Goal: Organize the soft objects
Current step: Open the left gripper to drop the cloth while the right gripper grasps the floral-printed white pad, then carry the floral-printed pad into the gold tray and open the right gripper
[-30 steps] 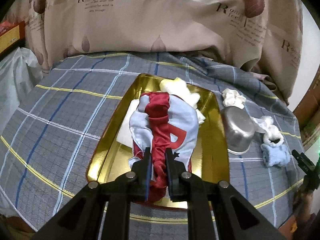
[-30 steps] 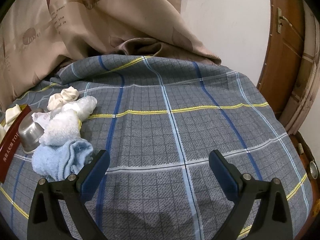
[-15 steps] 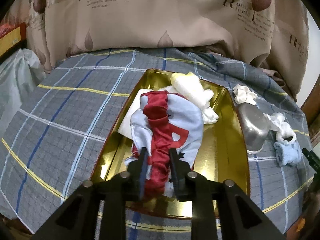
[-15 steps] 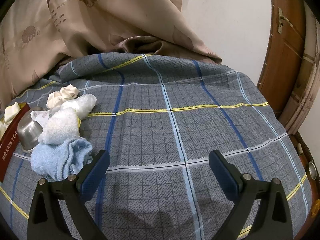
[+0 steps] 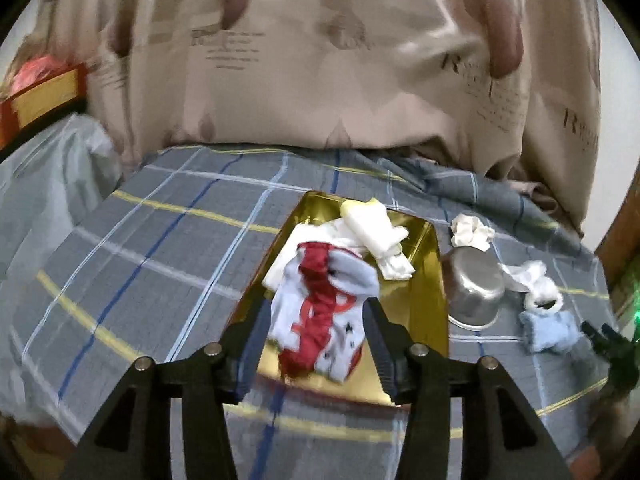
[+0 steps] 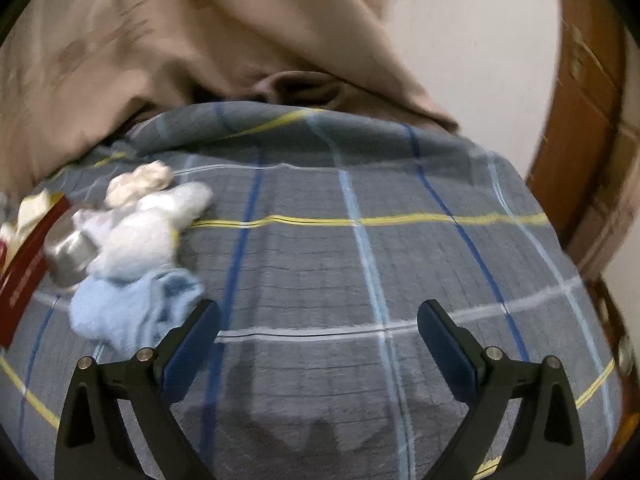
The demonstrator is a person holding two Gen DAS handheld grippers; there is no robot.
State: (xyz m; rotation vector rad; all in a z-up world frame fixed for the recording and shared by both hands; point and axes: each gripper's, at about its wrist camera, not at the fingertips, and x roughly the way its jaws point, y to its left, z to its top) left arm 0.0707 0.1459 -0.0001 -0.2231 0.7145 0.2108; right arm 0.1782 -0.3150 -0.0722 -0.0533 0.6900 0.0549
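A gold tray [image 5: 422, 280] on the plaid bedspread holds a red and light blue garment [image 5: 352, 278] and a cream cloth [image 5: 372, 228] behind it. My left gripper [image 5: 316, 306] hovers over the tray's near end. Its jaws are opening, and the garment lies loose between them with neither pad pressing on it. In the right wrist view, my right gripper [image 6: 319, 312] stands open over bare bedspread with nothing between its fingers. A light blue towel [image 6: 132, 308] lies just left of its left finger, with a white fluffy sock [image 6: 148, 232] behind it.
A steel cup [image 5: 474, 284] lies on its side right of the tray, near a crumpled cream cloth [image 5: 470, 232]. A beige curtain [image 5: 320, 60] hangs behind the bed. A wooden door frame [image 6: 580, 120] stands at the right, and a plastic-covered heap [image 5: 48, 184] at the left.
The left gripper's jaws have spread apart and let go of the garment's red part, and the gripper has drawn back and up. The right gripper has barely shifted and stays open.
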